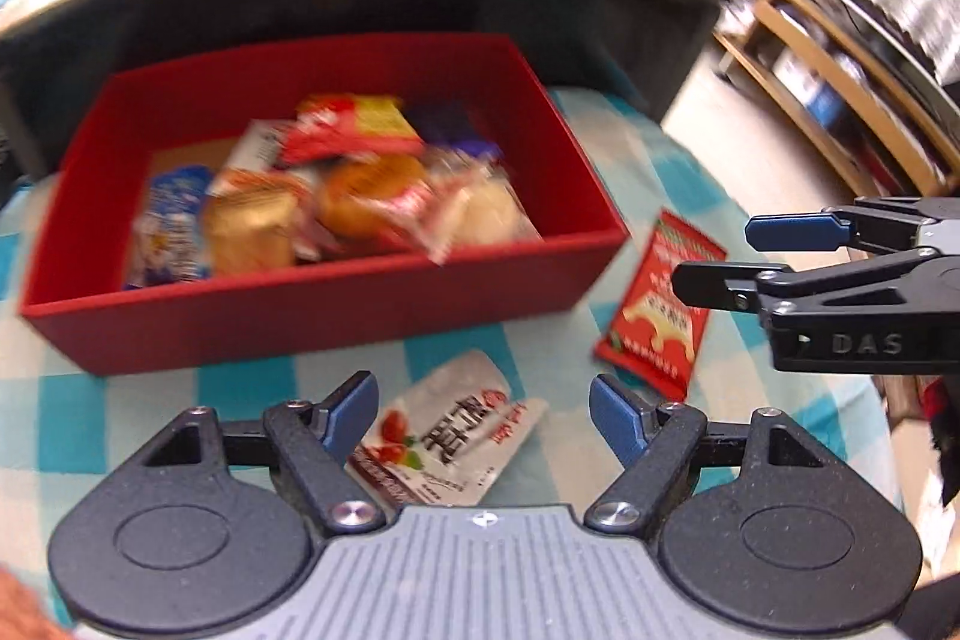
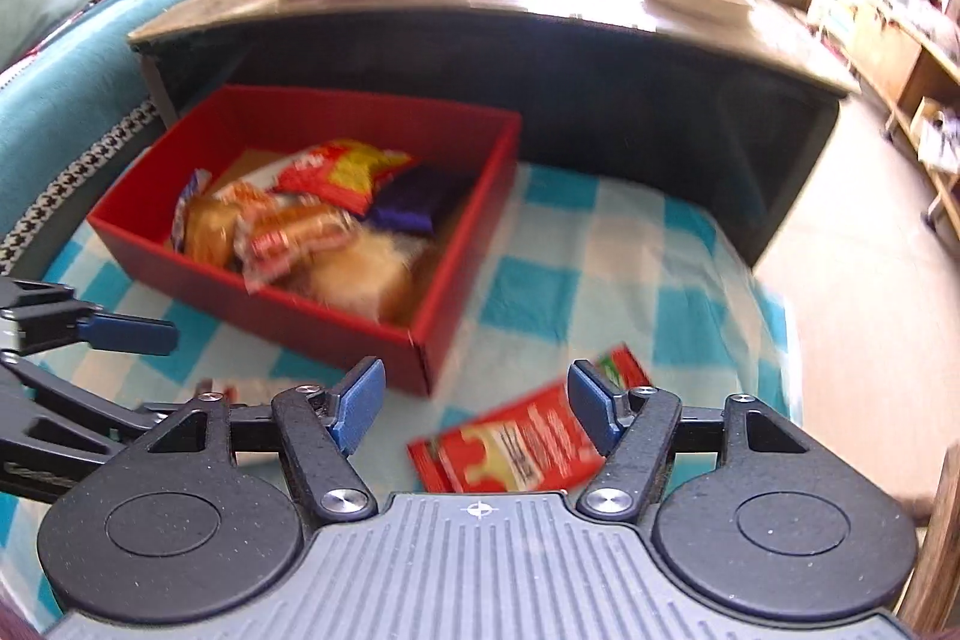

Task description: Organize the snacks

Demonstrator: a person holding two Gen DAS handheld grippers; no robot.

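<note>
Both my grippers, left (image 1: 485,415) and right (image 2: 477,403), hung with jaws apart and empty; white packet (image 1: 447,430) and red packet (image 2: 522,445) lay low in frame, outside the box (image 1: 336,304), needing pickup next

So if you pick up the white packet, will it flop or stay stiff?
The white packet looks like thin, flat foil, so it would probably bend and droop. Its shiny skin may slip between the fingers. It lies flat, so it shouldn't roll.

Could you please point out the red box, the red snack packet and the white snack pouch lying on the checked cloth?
red box (image 1: 336,307), left wrist view, near outer wall.
red snack packet (image 2: 516,451), right wrist view, middle of its face.
white snack pouch (image 1: 447,430), left wrist view, printed face.
</note>
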